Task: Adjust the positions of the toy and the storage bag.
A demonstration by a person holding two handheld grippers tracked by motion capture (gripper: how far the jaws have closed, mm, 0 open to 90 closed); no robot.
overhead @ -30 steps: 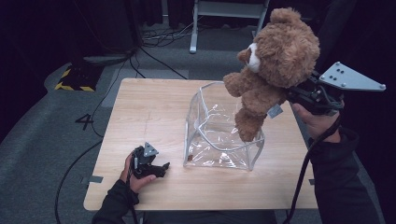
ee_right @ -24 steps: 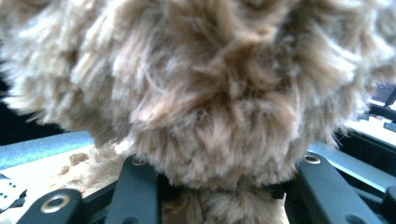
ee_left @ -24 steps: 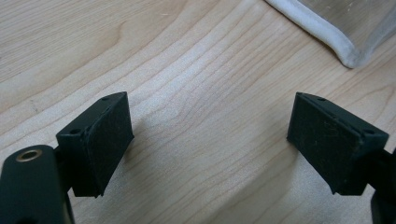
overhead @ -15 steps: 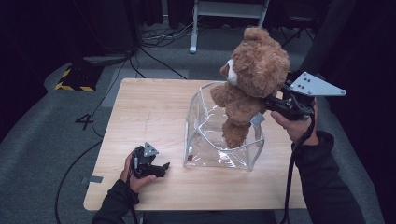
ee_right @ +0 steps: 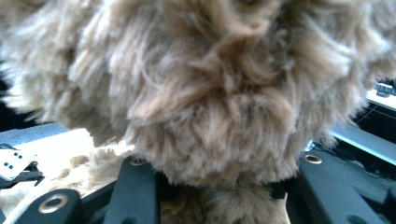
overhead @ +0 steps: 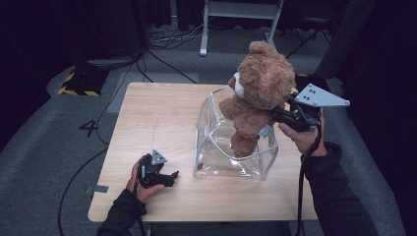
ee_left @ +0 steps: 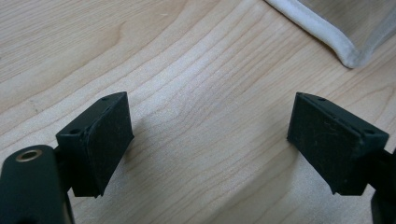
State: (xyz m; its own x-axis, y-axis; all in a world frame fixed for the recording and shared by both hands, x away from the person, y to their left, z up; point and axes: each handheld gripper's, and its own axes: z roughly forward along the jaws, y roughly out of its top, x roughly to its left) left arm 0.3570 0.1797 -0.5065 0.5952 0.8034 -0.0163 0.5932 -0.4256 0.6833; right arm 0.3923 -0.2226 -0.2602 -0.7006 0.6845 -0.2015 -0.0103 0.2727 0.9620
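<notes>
A brown teddy bear (overhead: 259, 93) hangs upright with its legs down inside a clear plastic bag (overhead: 216, 162) that stands open on the wooden table (overhead: 157, 113). My right gripper (overhead: 278, 116) is shut on the bear from behind, at the bag's right side. Brown bear fur (ee_right: 201, 88) presses close against the camera in the right gripper view, with the jaws squeezed into it at the bottom. My left gripper (overhead: 169, 178) rests low on the table, left of the bag. Its jaws stand wide apart over bare wood (ee_left: 205, 135), with the bag's white seamed corner (ee_left: 327, 32) ahead.
The table's front edge lies close below my left hand. Around the table is grey floor with black cables (overhead: 162, 59), a yellow-black striped mat (overhead: 78, 83) at far left and a white frame (overhead: 241, 14) behind.
My right gripper has carried the bear leftward and down, so its legs now sit inside the bag. The left gripper has stayed in place.
</notes>
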